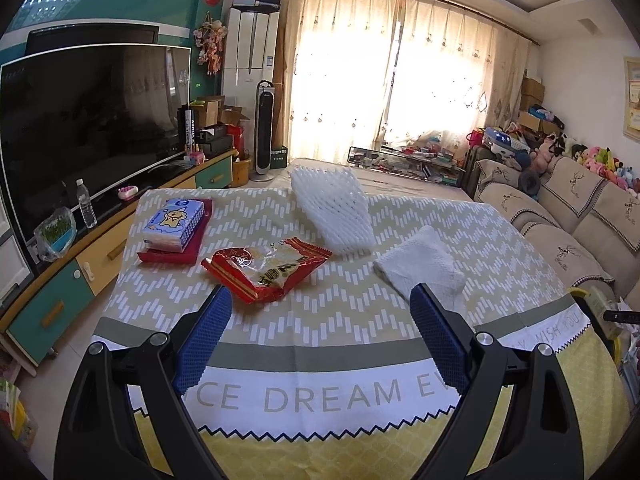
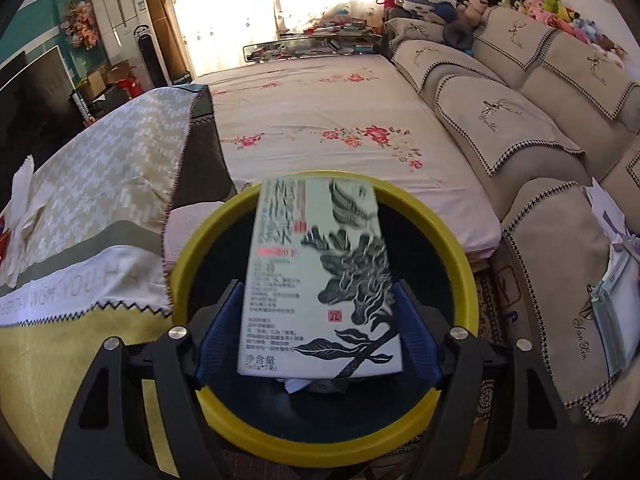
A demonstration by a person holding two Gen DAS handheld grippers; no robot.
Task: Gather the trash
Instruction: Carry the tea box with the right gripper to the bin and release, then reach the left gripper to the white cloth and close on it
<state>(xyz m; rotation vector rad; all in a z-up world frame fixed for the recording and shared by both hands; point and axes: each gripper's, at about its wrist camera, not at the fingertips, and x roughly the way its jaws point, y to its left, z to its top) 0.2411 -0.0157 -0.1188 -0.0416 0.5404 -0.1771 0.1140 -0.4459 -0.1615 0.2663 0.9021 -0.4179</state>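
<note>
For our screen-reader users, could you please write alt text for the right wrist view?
The right gripper holds a pale green box printed with dark leaves between its blue pads, above a yellow-rimmed bin. Beyond lie a floral bed sheet and a beige sofa.

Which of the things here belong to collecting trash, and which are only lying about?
Job: box between the right gripper fingers over yellow bin; red wrapper; foam net; paper towel; left gripper, open.

Lying about: tissue pack, water bottle, television.
</note>
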